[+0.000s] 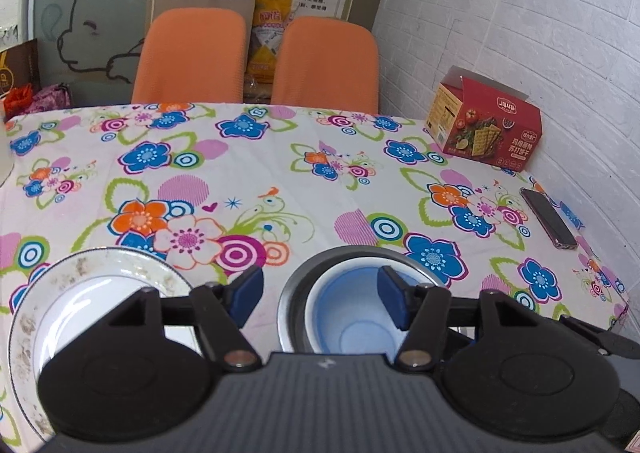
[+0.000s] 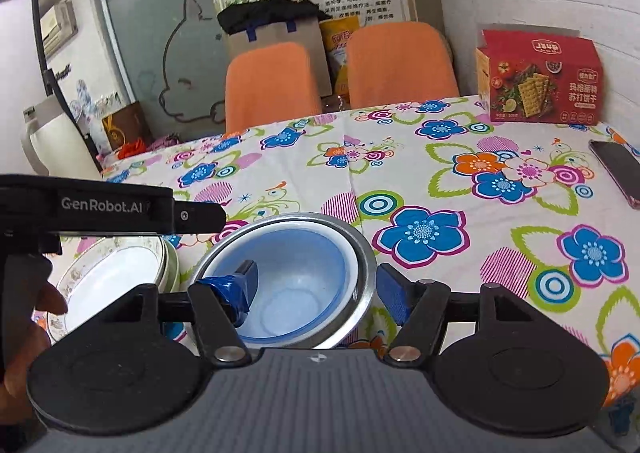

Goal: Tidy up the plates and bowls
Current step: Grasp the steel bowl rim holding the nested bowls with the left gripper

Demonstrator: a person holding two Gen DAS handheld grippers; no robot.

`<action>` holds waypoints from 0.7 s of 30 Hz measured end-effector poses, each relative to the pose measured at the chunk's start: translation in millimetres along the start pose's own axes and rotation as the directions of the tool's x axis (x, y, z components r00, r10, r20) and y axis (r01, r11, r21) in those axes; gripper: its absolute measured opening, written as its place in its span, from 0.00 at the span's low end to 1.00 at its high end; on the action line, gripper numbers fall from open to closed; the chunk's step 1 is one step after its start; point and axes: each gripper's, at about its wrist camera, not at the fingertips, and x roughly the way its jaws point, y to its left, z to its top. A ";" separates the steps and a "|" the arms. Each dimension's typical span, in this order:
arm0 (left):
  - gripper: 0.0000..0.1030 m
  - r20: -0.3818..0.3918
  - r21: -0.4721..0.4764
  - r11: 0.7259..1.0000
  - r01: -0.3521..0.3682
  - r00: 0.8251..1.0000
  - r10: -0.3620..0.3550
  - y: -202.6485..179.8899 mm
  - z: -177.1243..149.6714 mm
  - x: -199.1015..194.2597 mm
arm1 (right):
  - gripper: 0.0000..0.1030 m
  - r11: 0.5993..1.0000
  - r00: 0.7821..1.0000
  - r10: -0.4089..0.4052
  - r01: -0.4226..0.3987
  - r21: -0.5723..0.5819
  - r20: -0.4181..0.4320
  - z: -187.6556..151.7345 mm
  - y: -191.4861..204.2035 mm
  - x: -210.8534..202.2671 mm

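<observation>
The blue plastic bowl nested in a steel bowl is sitting on the worktop beside white floral-rimmed plates. Both grippers' fingers are gaping wide, the right gripper straddling the rims; pinching both bowls risks dragging the stack.

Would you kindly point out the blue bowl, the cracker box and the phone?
blue bowl (image 2: 298, 289): right wrist view, inner wall.
cracker box (image 1: 490, 129): left wrist view, printed front.
phone (image 1: 549, 218): left wrist view, dark screen.
</observation>
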 end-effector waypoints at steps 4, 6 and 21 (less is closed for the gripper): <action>0.59 -0.009 0.040 0.998 -0.043 0.999 0.044 -0.1 -3.0 8.2 | 0.51 0.997 0.998 -0.046 0.043 -0.067 -0.034 2.9 4.7 9.8; 0.59 -0.018 0.026 0.998 -0.051 0.999 0.051 3.0 -1.5 14.1 | 0.51 0.994 0.996 -0.088 0.086 -0.071 -0.032 5.0 2.1 14.1; 0.60 -0.109 0.065 0.996 -0.058 0.992 0.065 6.9 -2.1 50.1 | 0.53 0.994 0.989 -0.095 0.088 -0.063 -0.116 3.6 -8.5 45.3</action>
